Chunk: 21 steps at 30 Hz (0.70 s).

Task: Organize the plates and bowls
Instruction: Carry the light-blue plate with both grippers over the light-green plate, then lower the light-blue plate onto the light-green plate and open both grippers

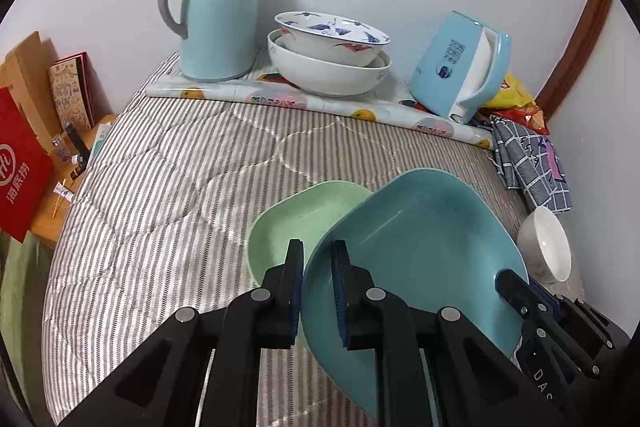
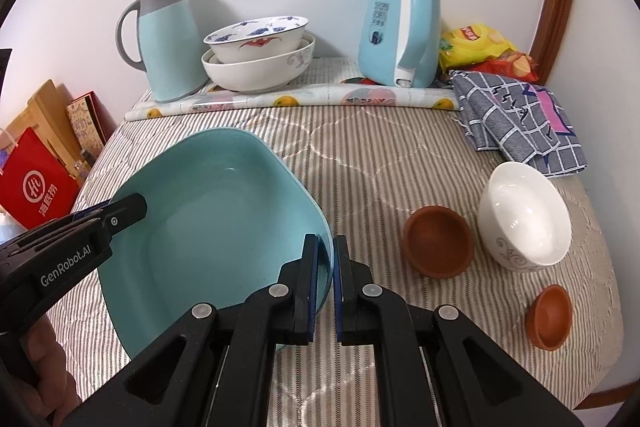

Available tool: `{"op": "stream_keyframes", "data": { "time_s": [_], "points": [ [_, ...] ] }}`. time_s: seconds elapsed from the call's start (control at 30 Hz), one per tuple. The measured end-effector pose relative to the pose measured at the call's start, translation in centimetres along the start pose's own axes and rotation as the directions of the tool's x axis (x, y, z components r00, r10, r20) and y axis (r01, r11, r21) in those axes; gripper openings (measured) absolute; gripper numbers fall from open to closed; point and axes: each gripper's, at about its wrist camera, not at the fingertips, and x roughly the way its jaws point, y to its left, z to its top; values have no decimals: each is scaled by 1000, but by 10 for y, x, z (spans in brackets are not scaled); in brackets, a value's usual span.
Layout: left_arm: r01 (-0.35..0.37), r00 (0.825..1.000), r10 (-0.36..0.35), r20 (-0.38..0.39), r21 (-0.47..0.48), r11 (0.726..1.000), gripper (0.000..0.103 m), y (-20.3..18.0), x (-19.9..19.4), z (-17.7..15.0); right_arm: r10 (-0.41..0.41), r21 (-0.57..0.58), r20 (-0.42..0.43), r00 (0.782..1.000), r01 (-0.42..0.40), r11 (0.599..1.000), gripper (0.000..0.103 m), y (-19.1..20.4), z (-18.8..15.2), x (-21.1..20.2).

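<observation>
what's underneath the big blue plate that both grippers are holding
In the left wrist view, a green plate lies partly under the blue plate, on the striped quilt. The blue plate covers its right part, so anything further beneath stays hidden.

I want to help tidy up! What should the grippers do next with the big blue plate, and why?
Probably lower the blue plate onto the green plate. Both the left gripper and right gripper pinch its rim, holding it tilted, partly over the green one.
</observation>
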Motion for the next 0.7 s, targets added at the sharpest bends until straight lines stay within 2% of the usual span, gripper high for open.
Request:
{"op": "stream_keyframes", "data": {
  "time_s": [0.37, 0.7],
  "points": [
    [-39, 998, 38, -47, -29, 999, 14, 23, 17, -6, 30, -32, -57, 998, -32, 999, 7, 19, -4, 23],
    [-70, 995, 68, -74, -24, 997, 15, 29, 35, -1, 39, -40, -103, 994, -44, 998, 7, 26, -4, 46]
  ]
}}
